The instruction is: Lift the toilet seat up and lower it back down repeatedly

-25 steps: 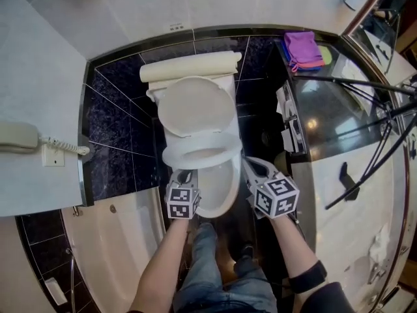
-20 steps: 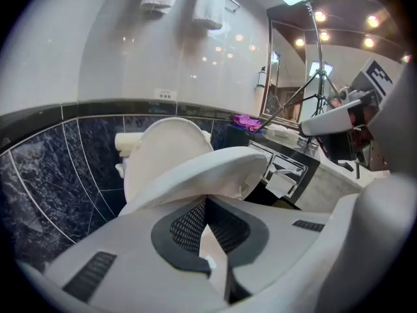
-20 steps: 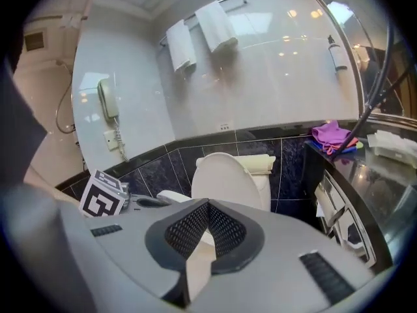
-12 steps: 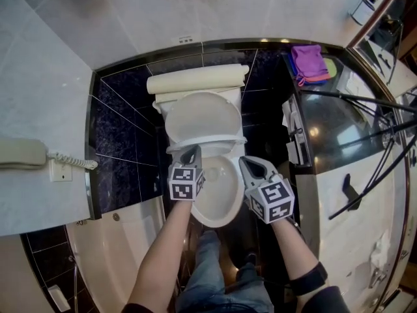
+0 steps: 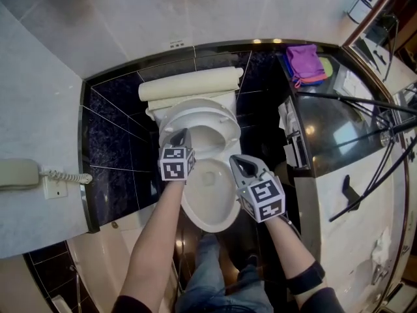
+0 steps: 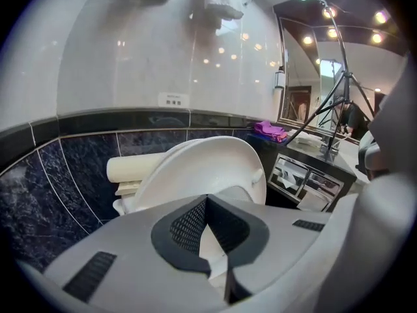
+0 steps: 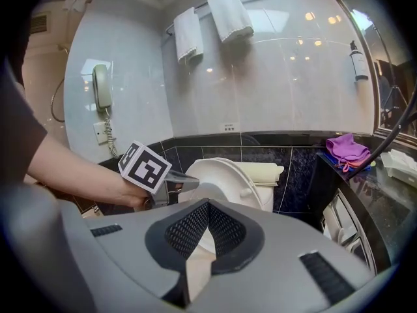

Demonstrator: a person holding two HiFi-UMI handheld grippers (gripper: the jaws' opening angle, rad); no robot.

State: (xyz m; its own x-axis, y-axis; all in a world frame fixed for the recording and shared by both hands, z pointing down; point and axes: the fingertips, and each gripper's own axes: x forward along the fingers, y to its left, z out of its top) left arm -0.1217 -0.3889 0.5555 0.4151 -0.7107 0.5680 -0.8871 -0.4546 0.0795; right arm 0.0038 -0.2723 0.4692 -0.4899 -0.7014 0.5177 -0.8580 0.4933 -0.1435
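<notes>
The white toilet seat stands raised, nearly upright, close against the lid behind it, with the bowl uncovered below. My left gripper is shut, with its tip at the seat's lower left edge and nothing between its pads. In the left gripper view the raised seat fills the space just past the left gripper. My right gripper is shut and holds nothing, hovering over the bowl's right rim. The right gripper view shows the right gripper facing the seat, with the left gripper's marker cube beside it.
A cream cistern top lies behind the toilet against dark tiles. A wall phone hangs at the left. At the right stand a dark counter with a purple cloth and black tripod legs. Towels hang above.
The seat has swung from partly lifted to nearly upright. My left gripper moved away and up with it. The right gripper drifted slightly forward beside the bowl and rolled a little.
</notes>
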